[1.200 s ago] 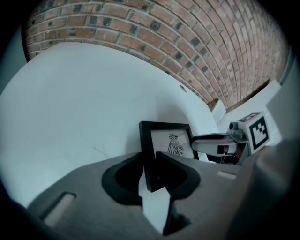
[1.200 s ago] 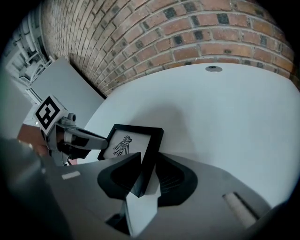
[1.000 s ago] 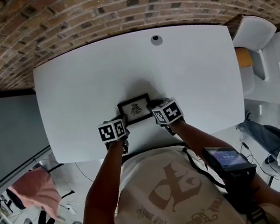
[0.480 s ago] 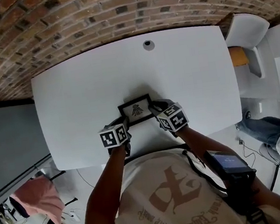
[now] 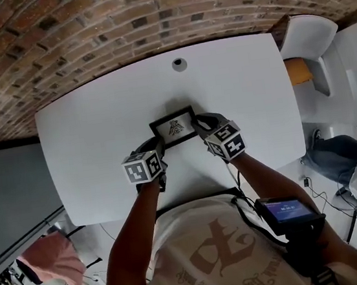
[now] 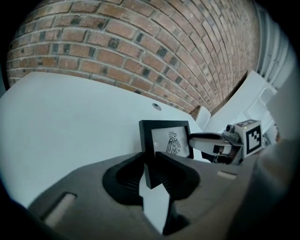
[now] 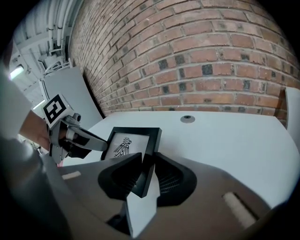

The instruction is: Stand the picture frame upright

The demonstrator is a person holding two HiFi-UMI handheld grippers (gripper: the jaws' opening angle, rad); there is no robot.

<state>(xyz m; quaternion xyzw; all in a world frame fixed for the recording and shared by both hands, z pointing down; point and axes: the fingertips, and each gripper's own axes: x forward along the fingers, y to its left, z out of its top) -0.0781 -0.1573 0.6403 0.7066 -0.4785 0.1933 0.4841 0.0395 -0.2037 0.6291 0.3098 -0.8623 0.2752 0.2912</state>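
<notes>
A small black picture frame point(image 5: 175, 127) with a bird drawing is held over the white table point(image 5: 92, 130), near its middle. My left gripper point(image 5: 156, 148) has the frame's left edge between its jaws, which are closing on it. My right gripper point(image 5: 201, 124) has the right edge between its jaws, also closing. In the left gripper view the frame point(image 6: 171, 140) stands tilted back, its edge pinched by the left gripper point(image 6: 151, 165). In the right gripper view the frame point(image 7: 127, 144) leans in the right gripper point(image 7: 146, 169).
A round grey grommet point(image 5: 179, 63) sits in the table near its far edge. Behind it rises a brick wall point(image 5: 116, 16). A white chair point(image 5: 308, 37) stands at the table's far right corner. A pink cloth point(image 5: 51, 263) lies on the floor at the lower left.
Both grippers have carried the frame a little farther from the table's near edge. The frame's top edge has risen, so it tilts more towards upright.
</notes>
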